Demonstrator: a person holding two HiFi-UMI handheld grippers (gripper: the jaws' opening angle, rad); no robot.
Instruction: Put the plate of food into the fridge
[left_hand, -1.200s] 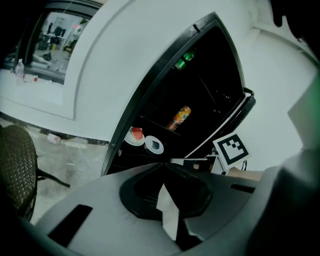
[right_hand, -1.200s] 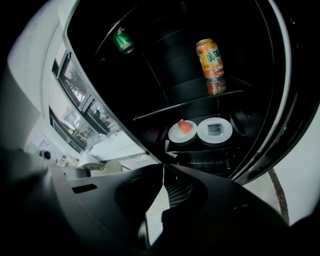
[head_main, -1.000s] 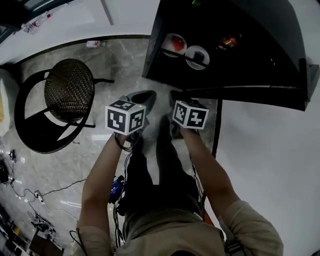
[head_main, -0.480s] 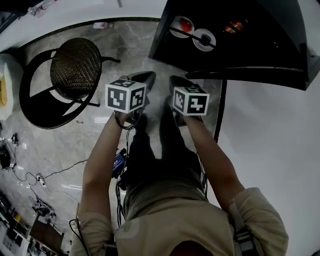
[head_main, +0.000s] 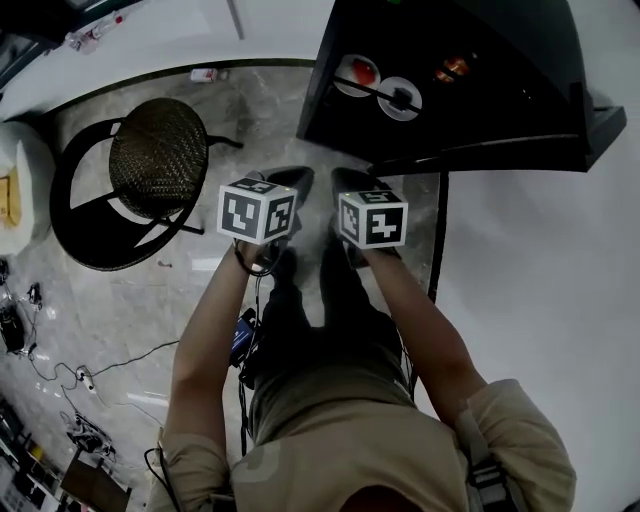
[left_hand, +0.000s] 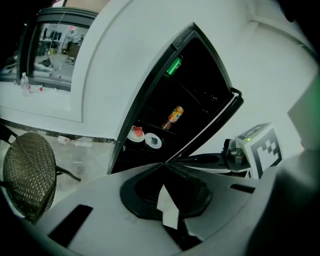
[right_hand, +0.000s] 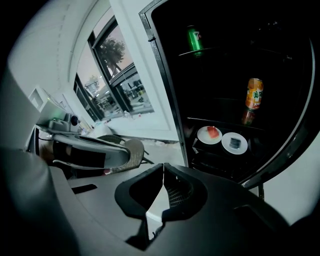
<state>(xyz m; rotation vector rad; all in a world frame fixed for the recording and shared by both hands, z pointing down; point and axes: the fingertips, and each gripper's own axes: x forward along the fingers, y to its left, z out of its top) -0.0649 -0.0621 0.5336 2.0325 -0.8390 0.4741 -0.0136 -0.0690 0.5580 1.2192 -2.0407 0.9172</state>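
Facing an open fridge (right_hand: 161, 75), the left gripper (left_hand: 164, 165) and right gripper (right_hand: 163, 166) both have jaws pressed together, empty; a plate of red food (right_hand: 209, 134) and a second plate (right_hand: 234, 142) sit inside.

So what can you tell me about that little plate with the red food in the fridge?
It is a small round white plate carrying a red piece of food, of a kind I cannot make out. It lies flat on a lower shelf of the open, dark fridge, near the left side. A second white plate with something dark on it sits close at its right, and an orange can stands on the shelf above. Nothing holds it.
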